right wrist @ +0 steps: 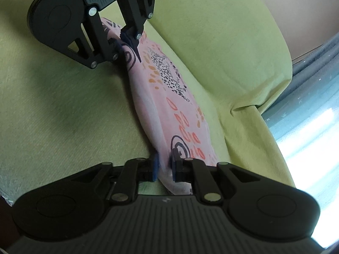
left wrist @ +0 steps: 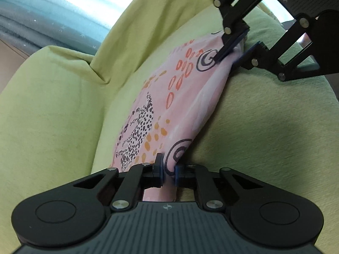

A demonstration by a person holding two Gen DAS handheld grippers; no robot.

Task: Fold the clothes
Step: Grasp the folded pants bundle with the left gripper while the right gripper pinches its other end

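A pink cloth (left wrist: 182, 97) printed with dark spirals, black dots and orange ovals is stretched between both grippers above a green sofa seat. My left gripper (left wrist: 169, 170) is shut on its near end. In the left wrist view my right gripper (left wrist: 229, 58) pinches the far end at the upper right. The right wrist view shows the same pink cloth (right wrist: 169, 105) with my right gripper (right wrist: 164, 167) shut on its near end and my left gripper (right wrist: 129, 46) clamped on the far end at the upper left.
The cloth hangs over a yellow-green sofa seat (left wrist: 264, 116) and beside its back cushion (left wrist: 53, 95). A grey-blue curtain (left wrist: 42, 6) with bright window light is behind the sofa, and the same curtain (right wrist: 313, 97) fills the right edge of the right wrist view.
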